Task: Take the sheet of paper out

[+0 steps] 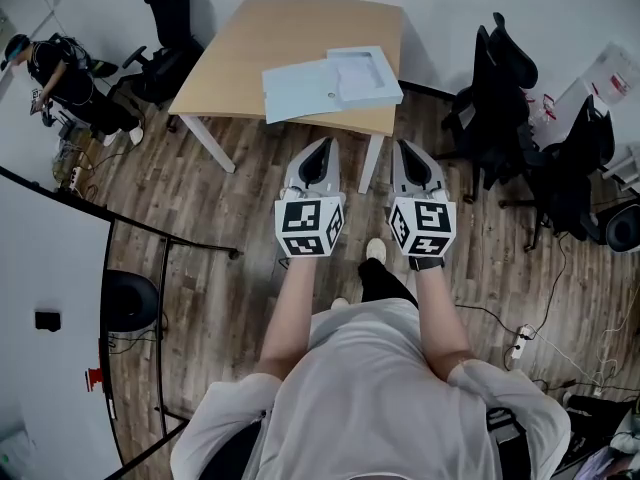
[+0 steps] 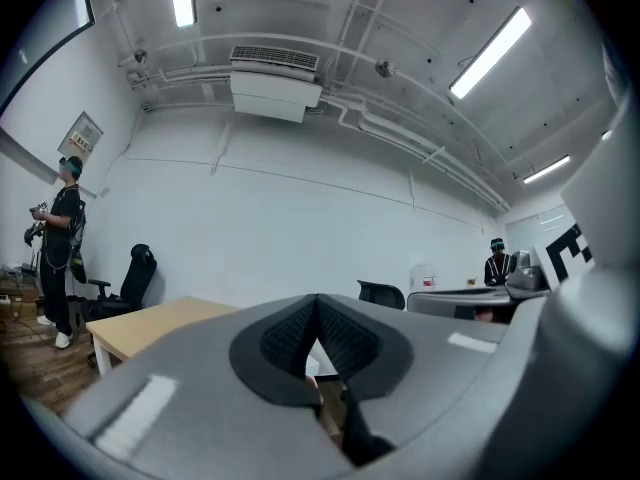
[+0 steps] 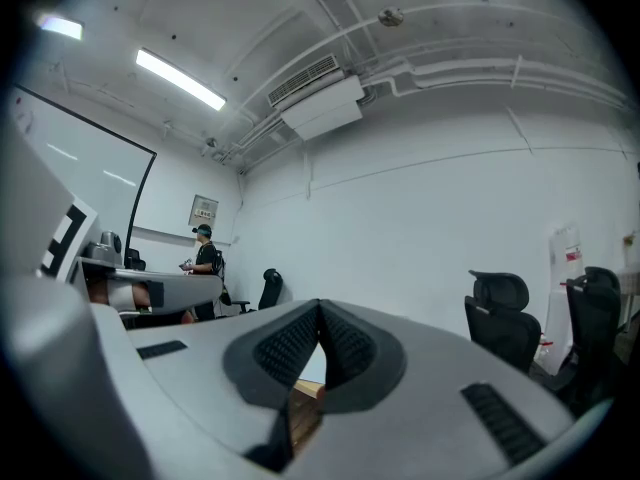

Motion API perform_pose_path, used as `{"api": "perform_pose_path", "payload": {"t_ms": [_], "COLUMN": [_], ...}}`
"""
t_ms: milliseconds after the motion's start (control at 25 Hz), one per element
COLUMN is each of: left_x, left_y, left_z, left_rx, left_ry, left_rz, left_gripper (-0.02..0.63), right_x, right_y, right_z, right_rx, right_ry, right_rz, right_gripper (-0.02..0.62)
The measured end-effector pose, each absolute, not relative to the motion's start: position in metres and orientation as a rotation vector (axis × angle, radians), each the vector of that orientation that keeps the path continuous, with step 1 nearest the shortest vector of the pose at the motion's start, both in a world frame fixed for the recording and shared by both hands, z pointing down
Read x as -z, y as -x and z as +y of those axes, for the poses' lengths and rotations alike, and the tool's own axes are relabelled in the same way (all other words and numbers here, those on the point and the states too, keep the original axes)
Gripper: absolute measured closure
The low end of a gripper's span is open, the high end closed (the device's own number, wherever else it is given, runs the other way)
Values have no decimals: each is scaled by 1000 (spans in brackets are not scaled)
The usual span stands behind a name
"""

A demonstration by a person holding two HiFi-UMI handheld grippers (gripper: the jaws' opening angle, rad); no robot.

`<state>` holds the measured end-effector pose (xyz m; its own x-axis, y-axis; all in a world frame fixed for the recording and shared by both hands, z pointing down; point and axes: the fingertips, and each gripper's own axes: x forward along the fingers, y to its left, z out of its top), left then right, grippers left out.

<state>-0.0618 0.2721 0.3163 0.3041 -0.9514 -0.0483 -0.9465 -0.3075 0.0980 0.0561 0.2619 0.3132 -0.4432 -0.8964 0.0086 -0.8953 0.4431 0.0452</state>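
near me, my left gripper [image 1: 324, 146] and right gripper [image 1: 409, 148] hang over the floor [image 1: 200, 218], jaws together, empty. ahead, at the table's [image 1: 290, 23] near edge, an open folder [image 1: 300, 90] seems to hold the sheet of paper [image 1: 361, 70]. approach step, i judge; next, reach it and part the jaws.

Right gripper [image 3: 320, 310]: jaws closed, black ribbed pads [image 3: 287, 346] meeting at the tips, nothing between them. It points level across the room.

In the narrow gap under the tips there is a strip of light wooden table edge [image 3: 308, 387], with darker plank floor [image 3: 300, 423] below it.

Left gripper [image 3: 205, 286] lies alongside at frame left, its marker cube [image 3: 62, 240] near the edge. Its jaw state is not readable from here.

Background left: a person [image 3: 205, 255] in dark clothing stands with a black office chair [image 3: 268, 288] just beside.

Background right: a headrest chair [image 3: 502, 326], black, and a second black chair [image 3: 590, 318] close to it.

Ceiling: air-conditioning unit [image 3: 320, 105] and a strip light [image 3: 180, 78]. A framed notice [image 3: 203, 210] hangs on the white wall.
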Motion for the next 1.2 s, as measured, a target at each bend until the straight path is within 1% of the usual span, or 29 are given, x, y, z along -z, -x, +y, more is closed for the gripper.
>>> {"api": "perform_pose_path", "payload": {"t_ms": [280,640,880,1200], "left_x": [-325,-305,-305,-309], "left_y": [54,40,37,9], "left_z": [205,79,-2,-93], "left_rx": [117,114,117,106], "left_ry": [-2508,-2497,-2455,-2450], "left_rz": [-1809,-1857,-1888,-1933], "left_gripper": [597,597,597,597], "right_x": [-321,-305,-303,-298], "right_y": [-64,-89,-90,-109], "right_z": [193,60,-17,-110], "right_rx": [27,27,25,32], "right_ry": [-1664,-1671,-1611,-1586], "right_rz": [-2655,-2689,-2726,-2776], "right_gripper": [583,583,583,583]}}
